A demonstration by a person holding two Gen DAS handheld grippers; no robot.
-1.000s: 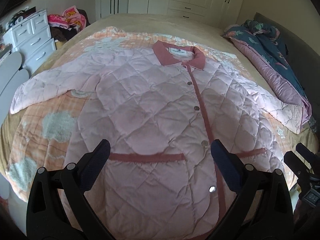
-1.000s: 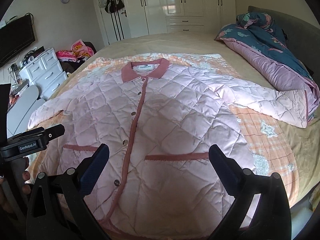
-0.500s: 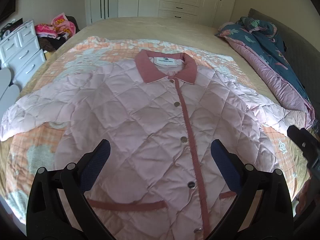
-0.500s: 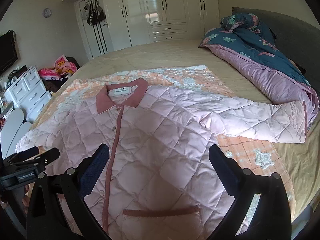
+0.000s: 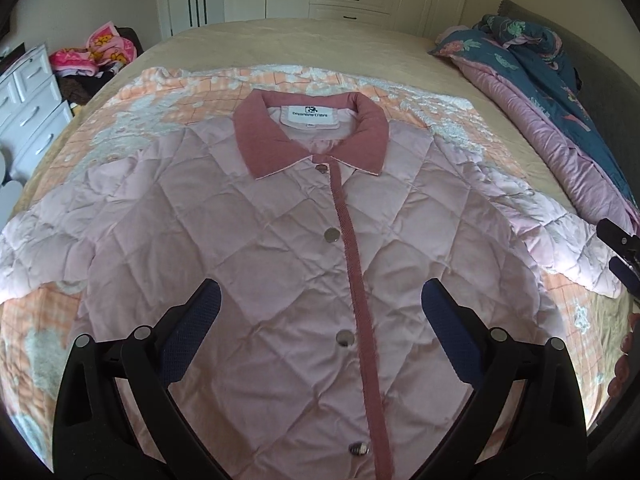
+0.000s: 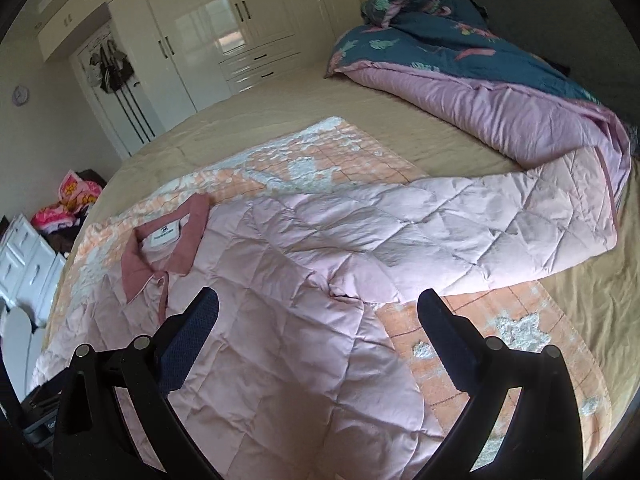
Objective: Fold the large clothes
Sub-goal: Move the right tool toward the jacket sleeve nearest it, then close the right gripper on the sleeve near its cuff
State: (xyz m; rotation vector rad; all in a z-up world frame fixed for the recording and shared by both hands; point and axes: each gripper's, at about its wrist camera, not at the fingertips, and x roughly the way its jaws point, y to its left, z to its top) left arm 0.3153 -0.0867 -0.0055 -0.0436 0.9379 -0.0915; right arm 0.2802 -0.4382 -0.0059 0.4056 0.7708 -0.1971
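Quilted jacket point(image 5: 280, 240) hem cut off behind the open left hand-held gripper point(image 5: 320, 308).

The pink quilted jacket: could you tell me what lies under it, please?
Under the jacket lies an orange-and-white patterned blanket, showing around its edges, on the beige bed. Whatever sits beneath the jacket's middle is covered.

Two matching black tools, blue-padded at the tips.
Left tool point(image 5: 320, 304) shows glossy black plastic arms, round silver screws at the joints and textured navy pads point(image 5: 192, 332); right tool point(image 6: 318, 308) looks the same, silver screws and dark-blue pads point(image 6: 188, 336).
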